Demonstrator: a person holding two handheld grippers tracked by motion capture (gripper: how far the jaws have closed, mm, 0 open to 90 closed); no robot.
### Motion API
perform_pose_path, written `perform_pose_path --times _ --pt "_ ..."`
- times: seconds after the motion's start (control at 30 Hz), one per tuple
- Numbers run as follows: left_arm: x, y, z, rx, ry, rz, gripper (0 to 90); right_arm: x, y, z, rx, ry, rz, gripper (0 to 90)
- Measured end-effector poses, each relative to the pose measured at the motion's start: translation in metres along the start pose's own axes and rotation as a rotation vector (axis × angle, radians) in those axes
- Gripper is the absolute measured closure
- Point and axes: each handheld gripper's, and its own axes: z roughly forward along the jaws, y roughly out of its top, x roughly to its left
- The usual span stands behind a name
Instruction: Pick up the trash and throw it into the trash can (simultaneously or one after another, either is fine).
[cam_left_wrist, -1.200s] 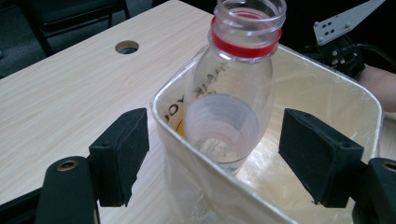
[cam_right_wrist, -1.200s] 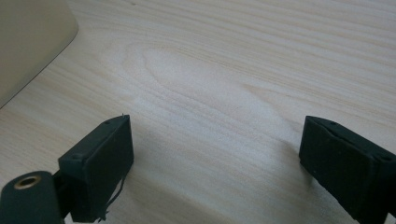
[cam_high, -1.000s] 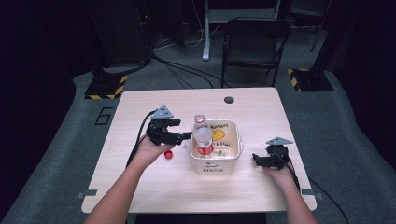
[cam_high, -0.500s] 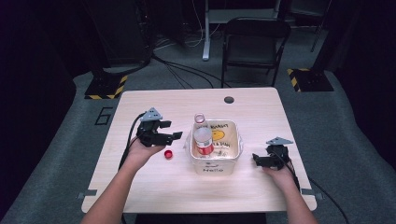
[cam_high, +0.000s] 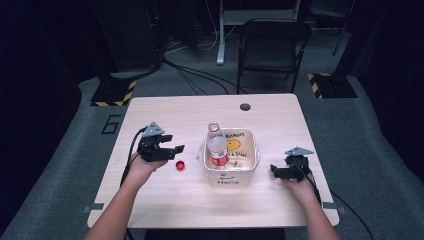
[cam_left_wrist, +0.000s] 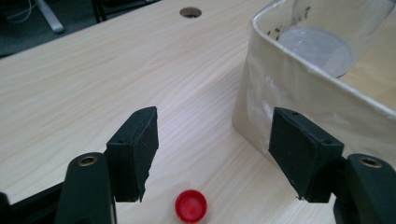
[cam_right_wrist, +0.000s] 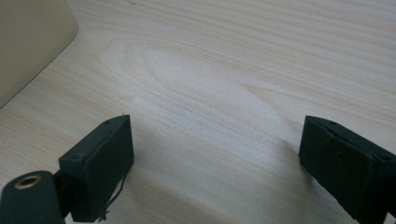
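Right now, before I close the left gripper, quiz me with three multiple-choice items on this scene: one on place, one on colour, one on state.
1. Where does the cap lie?
A. in the bin
B. on the table, left of the bin
C. on the bottle

2. What colour is the cap?
A. red
B. blue
C. white

3. How does the left gripper stand?
A. shut on the cap
B. open, empty
C. shut on the bottle

B: it lies on bare wood beside the bin.
A: plainly red.
B: its jaws, just closing, stand apart above the cap; the bottle stands in the bin.
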Motion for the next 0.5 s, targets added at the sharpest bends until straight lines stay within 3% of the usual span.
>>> perform_pose_path --times 0.17,0.37,0.5 --pt "0.006 -0.013 0.004 0.035 0.013 -0.013 30.6 0.0 0.0 0.0 -0.001 -0.001 0.001 9.5" --pt "0.01 -0.022 0.007 0.017 0.009 -0.066 27.4 0.0 0.0 0.0 0.0 -0.001 0.003 9.5" --pt "0.012 -0.03 0.012 0.037 0.042 -0.08 27.5 0.0 0.0 0.0 0.0 -0.001 0.003 9.5"
